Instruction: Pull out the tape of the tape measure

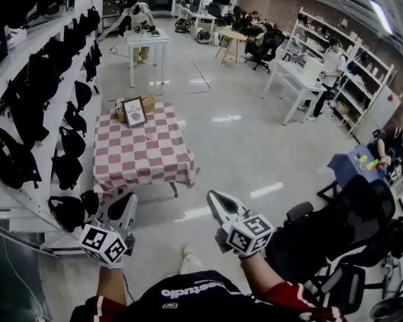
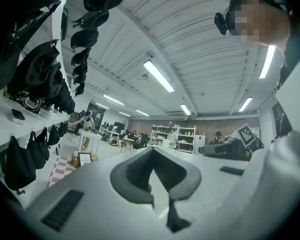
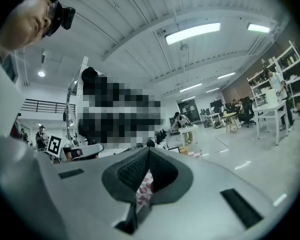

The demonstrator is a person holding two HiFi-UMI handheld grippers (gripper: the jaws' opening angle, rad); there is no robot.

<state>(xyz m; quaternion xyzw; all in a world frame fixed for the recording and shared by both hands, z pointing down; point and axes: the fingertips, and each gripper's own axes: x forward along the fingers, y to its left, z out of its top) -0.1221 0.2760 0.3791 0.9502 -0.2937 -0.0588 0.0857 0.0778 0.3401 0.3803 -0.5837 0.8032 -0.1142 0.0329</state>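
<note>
I cannot make out a tape measure in any view. A low table with a red-and-white checked cloth (image 1: 144, 156) stands ahead of me, with a framed sign (image 1: 133, 111) and a small basket (image 1: 148, 103) at its far end. My left gripper (image 1: 124, 208) hangs in the air short of the table's near left corner, jaws together and empty. My right gripper (image 1: 212, 197) is held to the right of the table, shut with nothing in it. In the left gripper view the left gripper's tips (image 2: 152, 149) meet; in the right gripper view the right gripper's tips (image 3: 147, 150) meet too.
White shelves with black bags (image 1: 37, 113) line the left side. A black office chair (image 1: 349, 223) stands close on my right. Farther off are a tall white table (image 1: 148, 40) with a person at it, and desks, shelves and seated people at the back right.
</note>
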